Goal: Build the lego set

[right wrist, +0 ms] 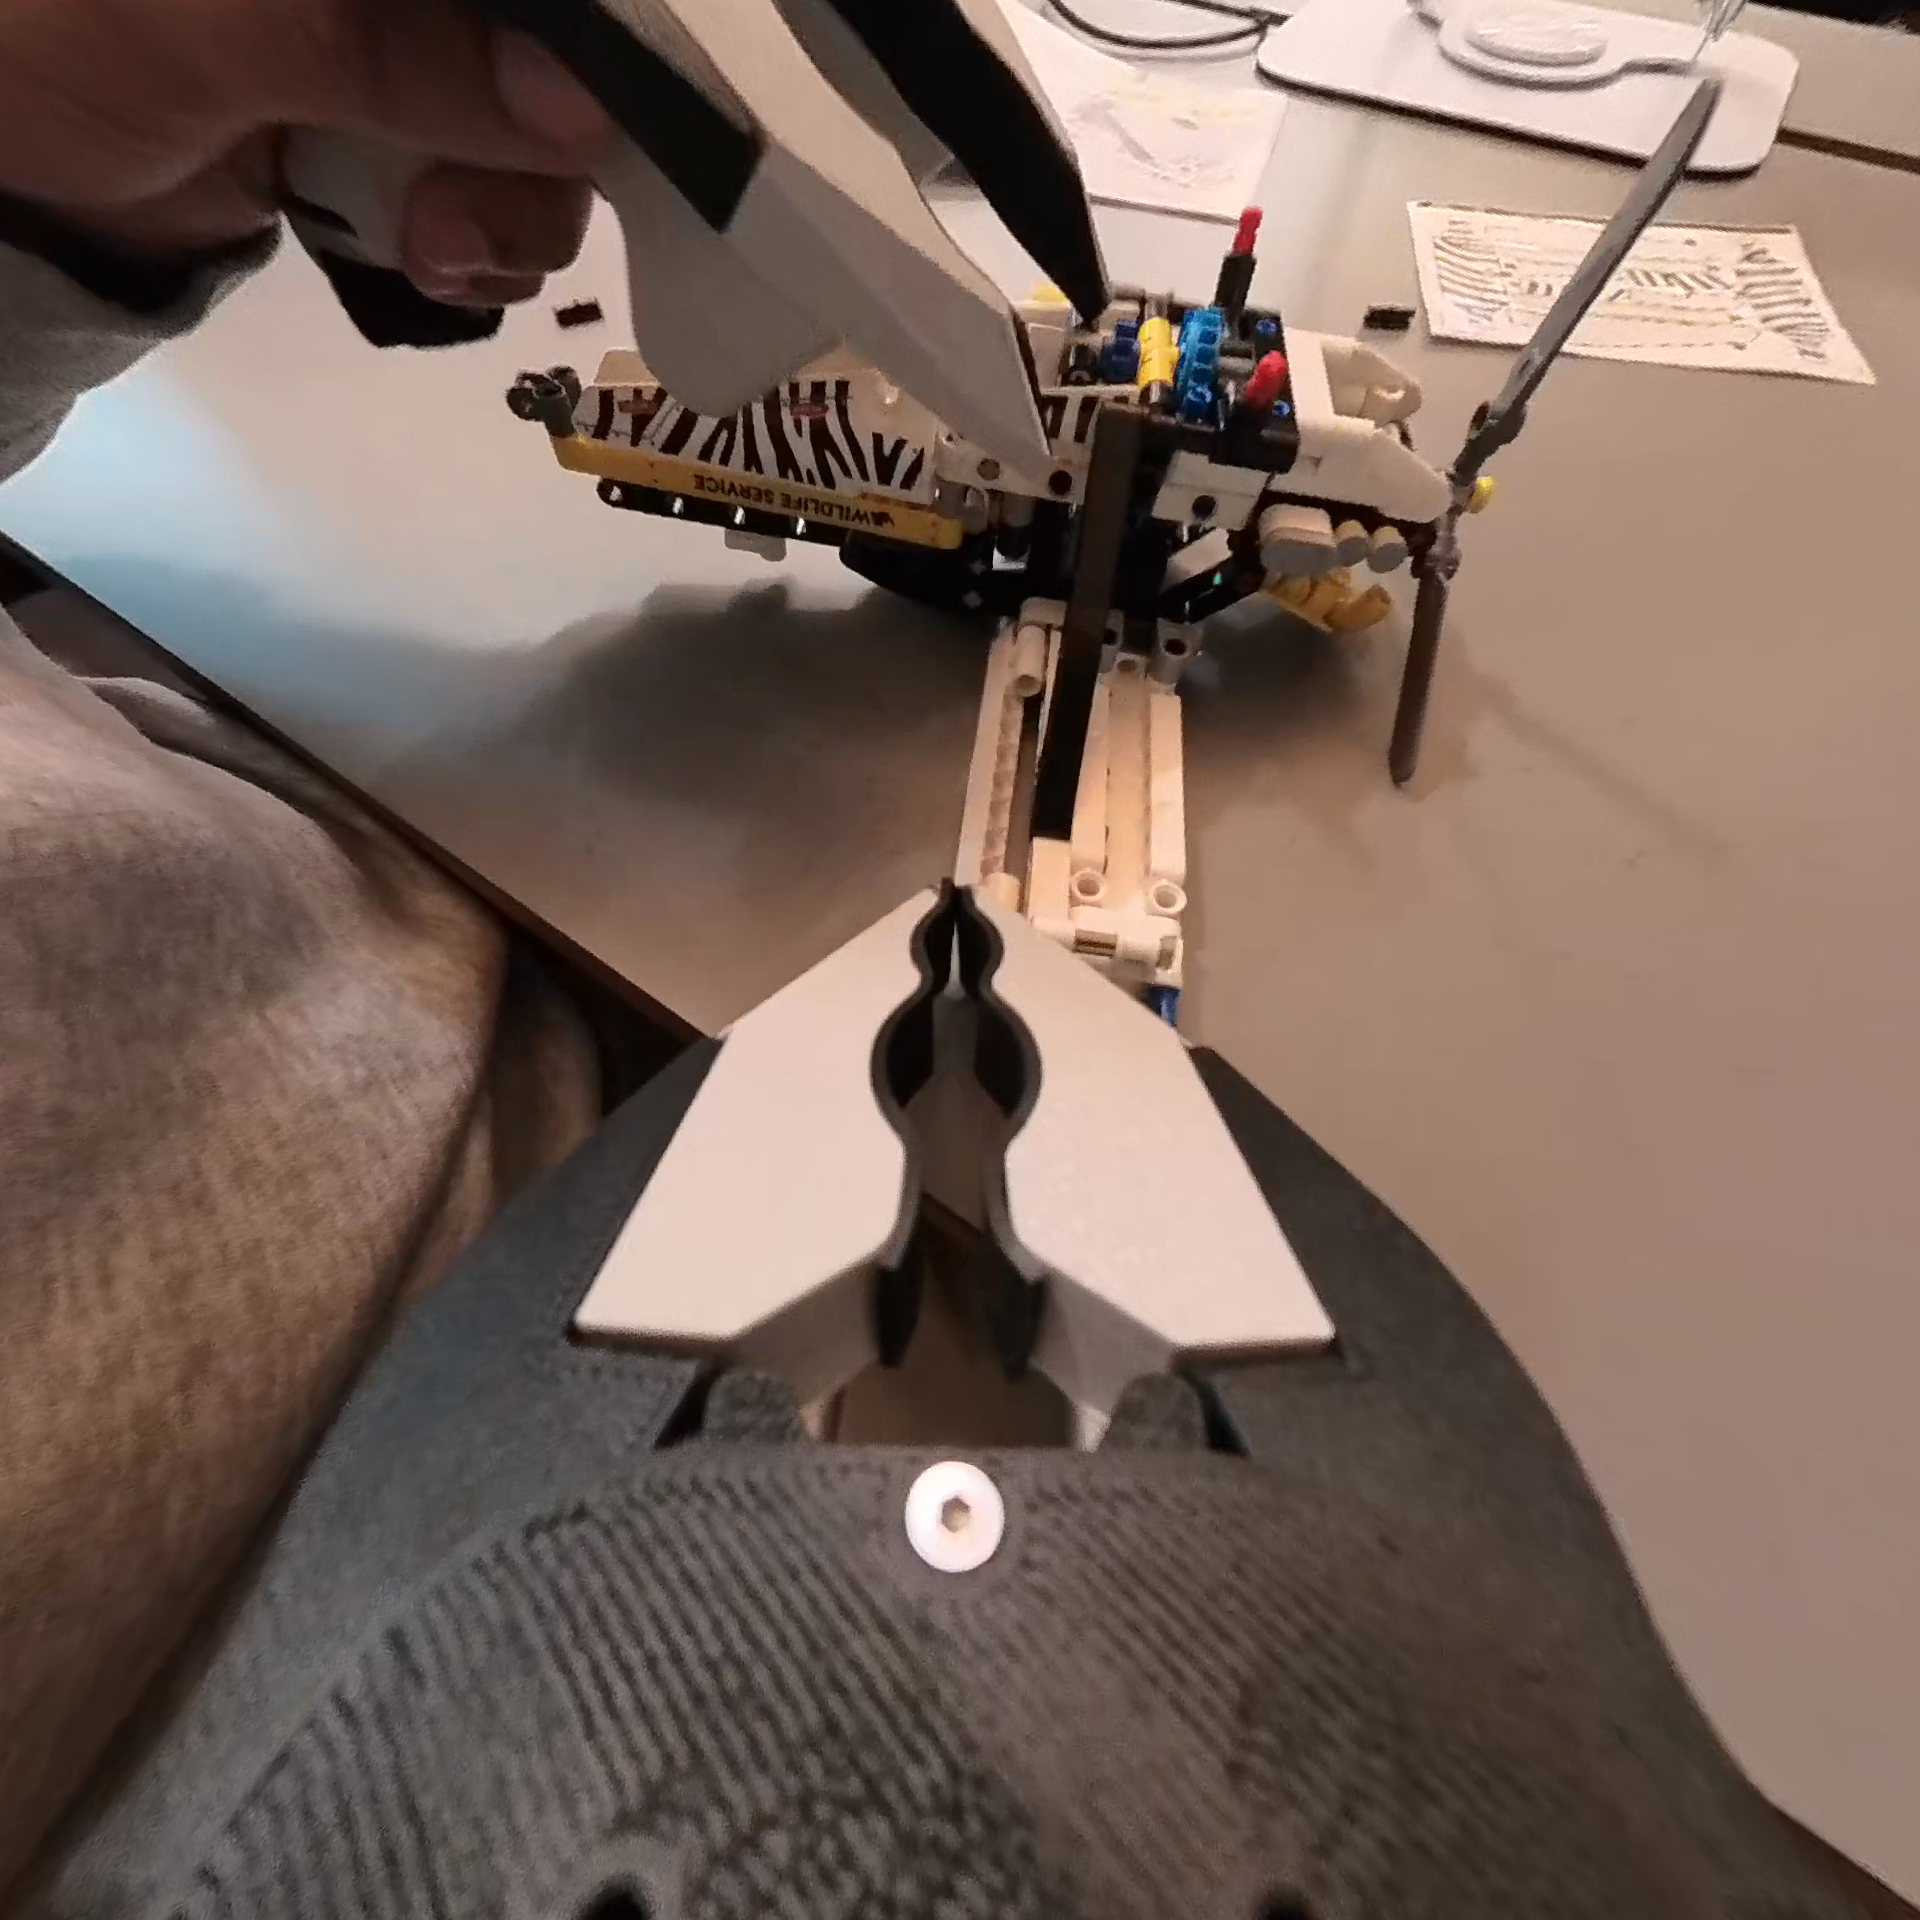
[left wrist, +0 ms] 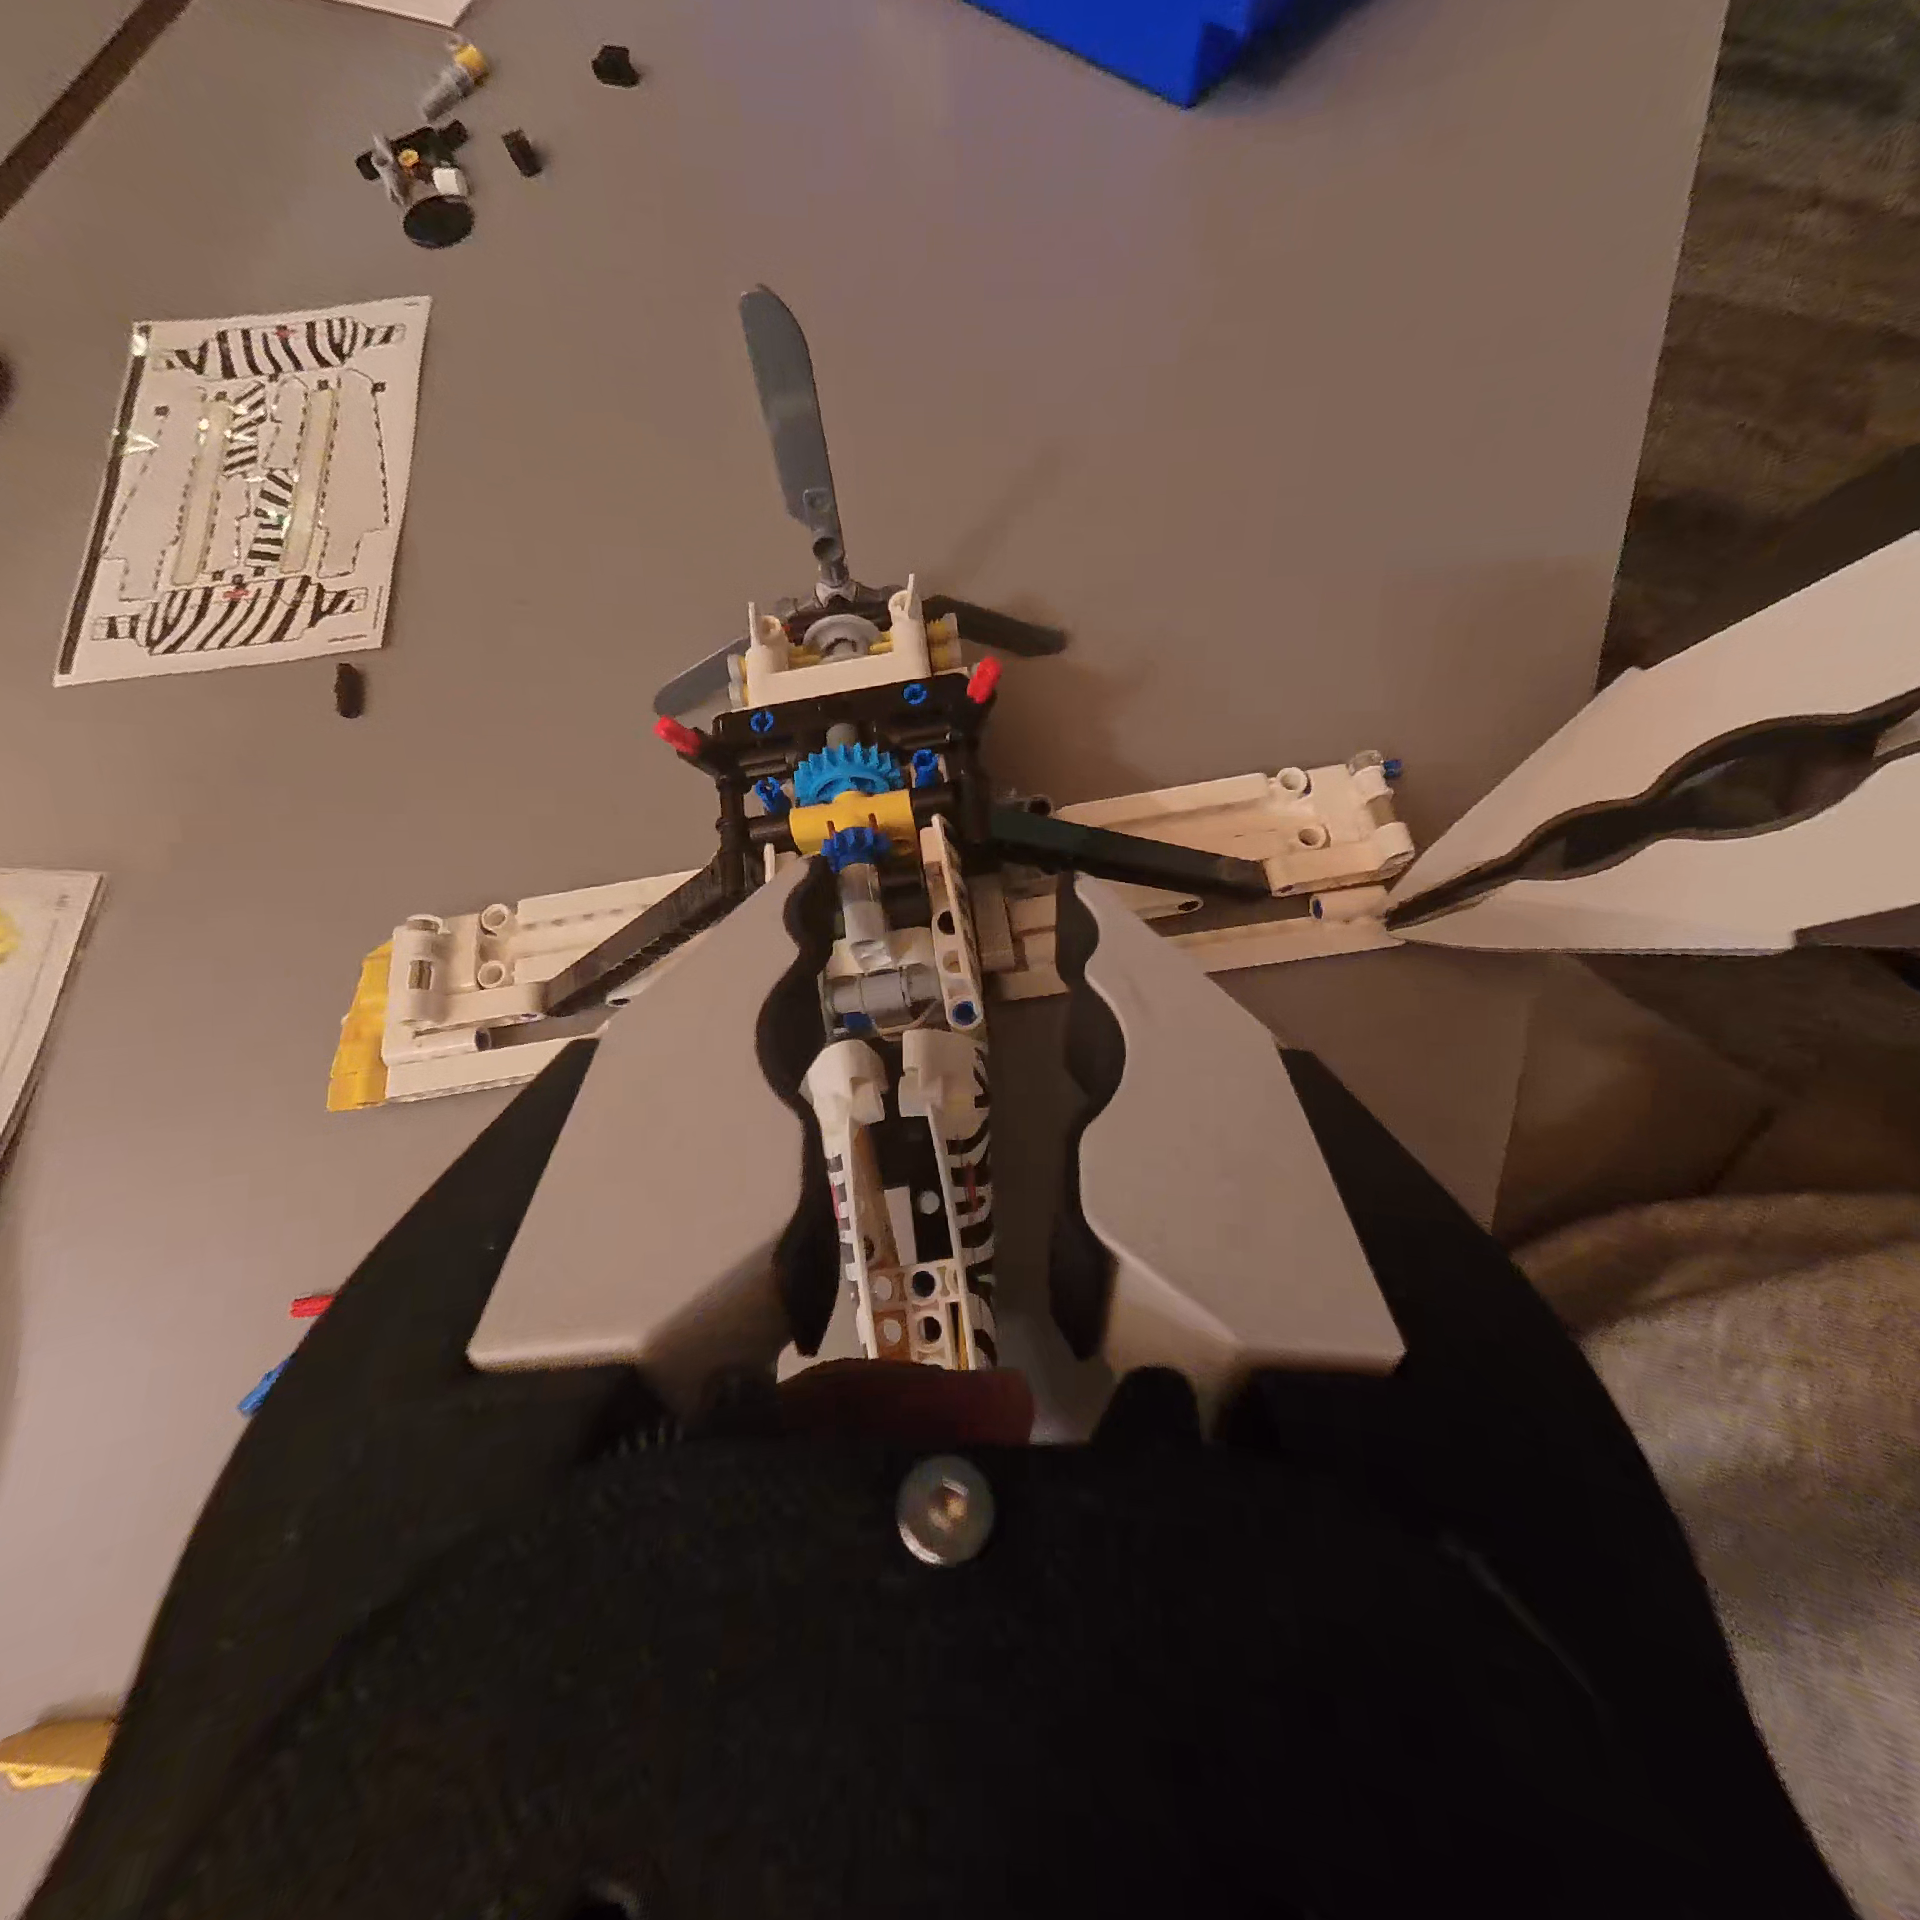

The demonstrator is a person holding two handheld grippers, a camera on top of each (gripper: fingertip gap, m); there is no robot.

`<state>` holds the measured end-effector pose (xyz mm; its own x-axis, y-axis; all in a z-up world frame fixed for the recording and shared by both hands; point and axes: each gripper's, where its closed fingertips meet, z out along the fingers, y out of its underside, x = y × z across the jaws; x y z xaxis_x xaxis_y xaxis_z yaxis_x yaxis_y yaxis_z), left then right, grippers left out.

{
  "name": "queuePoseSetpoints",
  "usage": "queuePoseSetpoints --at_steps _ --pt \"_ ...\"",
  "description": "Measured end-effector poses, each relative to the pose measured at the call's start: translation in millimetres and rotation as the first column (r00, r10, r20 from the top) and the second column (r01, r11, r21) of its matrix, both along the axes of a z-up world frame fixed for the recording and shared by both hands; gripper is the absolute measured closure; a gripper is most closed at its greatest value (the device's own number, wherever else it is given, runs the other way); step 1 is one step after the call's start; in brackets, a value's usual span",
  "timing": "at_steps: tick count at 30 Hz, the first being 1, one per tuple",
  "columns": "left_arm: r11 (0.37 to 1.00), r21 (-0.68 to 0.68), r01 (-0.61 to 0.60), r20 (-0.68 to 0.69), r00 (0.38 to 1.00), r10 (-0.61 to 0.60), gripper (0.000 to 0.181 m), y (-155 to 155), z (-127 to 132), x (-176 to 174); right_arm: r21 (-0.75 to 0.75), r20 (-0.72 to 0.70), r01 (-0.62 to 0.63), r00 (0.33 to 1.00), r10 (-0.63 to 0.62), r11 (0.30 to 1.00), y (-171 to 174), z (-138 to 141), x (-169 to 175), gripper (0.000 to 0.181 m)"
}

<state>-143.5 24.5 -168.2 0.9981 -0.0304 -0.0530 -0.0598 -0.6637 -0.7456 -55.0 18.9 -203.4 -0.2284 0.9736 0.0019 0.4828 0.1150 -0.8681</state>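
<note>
The lego plane (left wrist: pixel 847 717), white with zebra stripes and a grey propeller (left wrist: pixel 790 416), lies on the grey table (left wrist: pixel 1247 364). My left gripper (left wrist: pixel 940 894) is open and straddles the fuselage behind the blue gears; there is a gap on the right side of the body. The right wrist view shows it from the side (right wrist: pixel 935 312), over the plane (right wrist: pixel 790 436). My right gripper (right wrist: pixel 954 909) is shut, its tips right at the end of the plane's near wing (right wrist: pixel 1122 810). In the left wrist view it (left wrist: pixel 1397 920) touches that wing tip (left wrist: pixel 1299 842).
A zebra sticker sheet (left wrist: pixel 244 488) and small loose parts (left wrist: pixel 426 177) lie at the far left. A blue box (left wrist: pixel 1174 42) is at the back. A booklet (left wrist: pixel 31 987) is at the left edge. A person's hand (right wrist: pixel 260 135) holds the left gripper. My left tips are roughly 4 cm from the lego plane (left wrist: pixel 847 717).
</note>
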Motion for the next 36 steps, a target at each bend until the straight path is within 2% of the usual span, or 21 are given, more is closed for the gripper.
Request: queuePoseSetpoints --at_steps 5,11,27,32,36 --pt "1.0 -0.008 -0.009 -0.016 1.0 0.009 0.139 1 -1 0 0.012 -0.04 -0.006 0.999 0.006 1.0 -2 7 -5 0.17" --pt "1.0 -0.007 -0.022 -0.013 1.0 0.022 0.14 3 -2 -1 0.059 0.041 -0.014 0.999 0.011 0.998 -5 -8 -7 0.165" --pt "0.999 -0.009 -0.051 -0.001 0.999 0.051 0.142 4 -2 -2 0.036 0.09 -0.002 0.996 -0.001 0.999 0 -17 20 0.169" --pt "0.998 -0.01 -0.055 -0.001 0.998 0.055 0.141 4 -2 -2 0.004 -0.058 0.025 0.998 -0.024 1.0 -2 8 11 0.166" --pt "0.998 -0.014 -0.059 0.015 0.998 0.06 0.139 5 -2 -1 0.007 -0.086 0.01 0.996 -0.01 1.0 -8 10 -3 0.166"
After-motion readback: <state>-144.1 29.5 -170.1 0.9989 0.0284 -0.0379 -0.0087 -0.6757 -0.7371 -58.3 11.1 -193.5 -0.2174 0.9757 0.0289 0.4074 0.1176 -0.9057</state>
